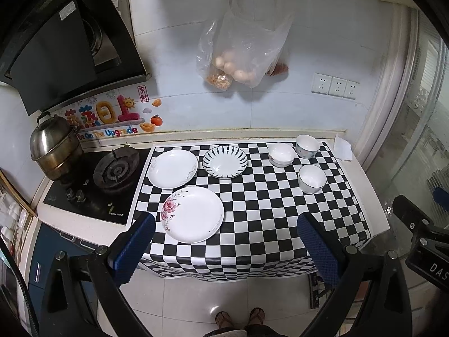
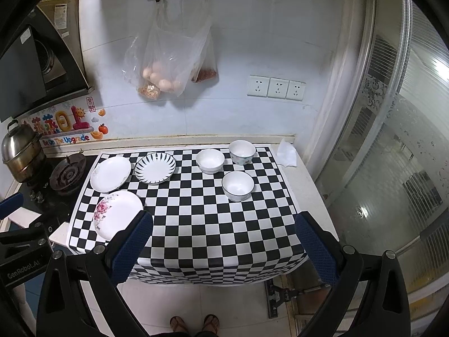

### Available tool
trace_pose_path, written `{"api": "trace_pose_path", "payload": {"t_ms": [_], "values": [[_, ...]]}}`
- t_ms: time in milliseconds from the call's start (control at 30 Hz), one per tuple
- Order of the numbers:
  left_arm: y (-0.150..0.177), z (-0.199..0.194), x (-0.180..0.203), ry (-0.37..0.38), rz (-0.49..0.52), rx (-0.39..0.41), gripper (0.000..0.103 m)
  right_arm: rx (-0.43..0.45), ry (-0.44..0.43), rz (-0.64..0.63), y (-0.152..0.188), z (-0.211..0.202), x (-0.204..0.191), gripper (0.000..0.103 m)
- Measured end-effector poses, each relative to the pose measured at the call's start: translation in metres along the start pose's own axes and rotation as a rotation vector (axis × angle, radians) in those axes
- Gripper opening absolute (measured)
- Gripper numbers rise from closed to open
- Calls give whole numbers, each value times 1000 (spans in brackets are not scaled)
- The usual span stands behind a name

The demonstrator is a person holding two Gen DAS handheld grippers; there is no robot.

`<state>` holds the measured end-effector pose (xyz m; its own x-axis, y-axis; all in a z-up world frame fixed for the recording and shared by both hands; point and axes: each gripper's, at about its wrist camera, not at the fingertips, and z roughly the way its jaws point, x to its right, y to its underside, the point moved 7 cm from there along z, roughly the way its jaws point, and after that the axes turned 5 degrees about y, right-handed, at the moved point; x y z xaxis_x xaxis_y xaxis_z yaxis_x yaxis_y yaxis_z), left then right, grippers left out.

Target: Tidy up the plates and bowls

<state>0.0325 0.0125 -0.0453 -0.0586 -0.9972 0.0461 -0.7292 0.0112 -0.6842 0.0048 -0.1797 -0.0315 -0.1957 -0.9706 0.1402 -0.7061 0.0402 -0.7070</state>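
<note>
My left gripper [image 1: 226, 248] and right gripper [image 2: 223, 248] gape wide, empty; floral plate [image 1: 193, 214] lies centre-left, three bowls upper right.

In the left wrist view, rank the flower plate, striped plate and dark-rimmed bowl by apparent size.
1. Flower plate, though it lies nearest the camera, so its lead is unsure.
2. Striped plate.
3. Dark-rimmed bowl.

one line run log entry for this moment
phase: pre-grasp | left gripper: open, empty | right gripper: open, empty | checkered mat: three plates left, three bowls right, none stacked
</note>
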Motion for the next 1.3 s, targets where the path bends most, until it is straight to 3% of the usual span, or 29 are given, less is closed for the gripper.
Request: {"api": "trace_pose_path", "payload": {"t_ms": [1300], "values": [[-1,-9,22,-1,-9,-1,103,-6,-14,6,3,-11,14,103]]}}
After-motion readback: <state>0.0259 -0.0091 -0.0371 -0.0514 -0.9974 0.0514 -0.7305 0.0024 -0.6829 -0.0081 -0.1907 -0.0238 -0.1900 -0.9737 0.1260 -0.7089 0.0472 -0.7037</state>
